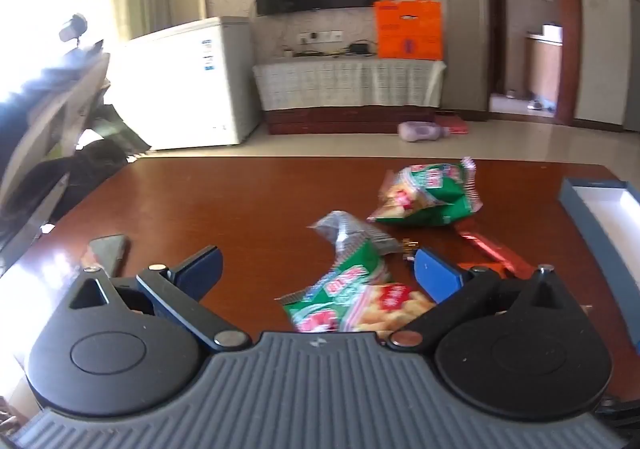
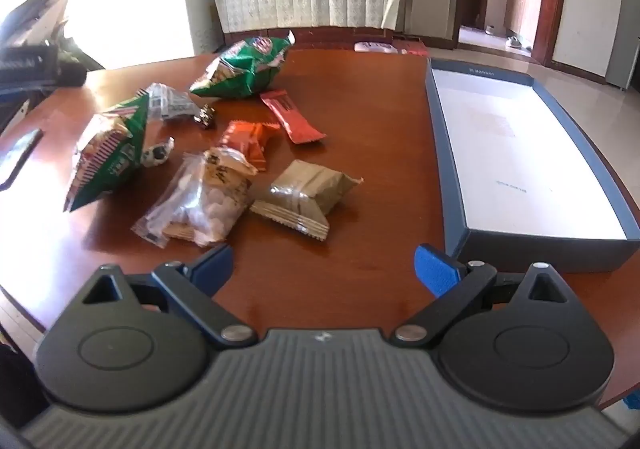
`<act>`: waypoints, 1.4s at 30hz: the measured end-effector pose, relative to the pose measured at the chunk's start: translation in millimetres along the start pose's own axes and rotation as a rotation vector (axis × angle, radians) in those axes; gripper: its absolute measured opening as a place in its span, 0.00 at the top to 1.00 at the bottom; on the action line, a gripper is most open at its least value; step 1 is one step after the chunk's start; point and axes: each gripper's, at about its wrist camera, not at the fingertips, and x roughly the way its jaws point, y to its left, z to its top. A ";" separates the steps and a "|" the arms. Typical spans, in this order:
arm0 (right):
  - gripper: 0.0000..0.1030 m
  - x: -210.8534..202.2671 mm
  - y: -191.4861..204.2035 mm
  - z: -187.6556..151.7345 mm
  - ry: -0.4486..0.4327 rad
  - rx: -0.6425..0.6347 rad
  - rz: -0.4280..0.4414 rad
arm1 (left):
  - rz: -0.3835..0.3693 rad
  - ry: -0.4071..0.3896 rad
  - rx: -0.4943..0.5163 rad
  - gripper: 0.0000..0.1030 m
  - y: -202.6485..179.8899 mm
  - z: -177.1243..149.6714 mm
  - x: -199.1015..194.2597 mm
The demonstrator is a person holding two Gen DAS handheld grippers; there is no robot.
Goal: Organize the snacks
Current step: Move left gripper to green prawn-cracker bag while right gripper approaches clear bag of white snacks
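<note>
So both grippers are wide open with nothing in them. The left gripper (image 1: 316, 269) is basically on top of the near green snack bag (image 1: 352, 297), which lies between its 2 pads, long axis running from near-right to far-left. The right gripper (image 2: 324, 269) hangs over bare table (image 2: 360, 109), with the brown packet (image 2: 306, 197) just ahead and a bit left, and the empty blue box (image 2: 520, 241) right beside it. I'd say left goes first.
</note>
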 end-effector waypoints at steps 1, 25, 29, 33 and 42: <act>0.04 -2.1 0.6 0.5 -0.010 -0.001 0.004 | 0.003 -0.007 0.009 0.00 1.4 -1.4 -2.8; 0.07 -12.6 25.2 -1.2 -0.120 -0.103 0.095 | -0.126 0.093 -0.016 0.00 0.9 -16.8 30.4; 0.07 -11.7 27.9 -2.5 -0.117 -0.121 0.090 | -0.130 0.102 0.008 0.00 -2.0 -19.5 36.0; 0.07 -12.4 28.0 -2.6 -0.124 -0.119 0.097 | -0.146 0.111 0.011 0.00 -1.7 -20.6 43.0; 0.19 -10.9 33.5 -1.3 -0.108 -0.130 0.120 | -0.174 0.119 0.017 0.00 1.9 -22.3 53.4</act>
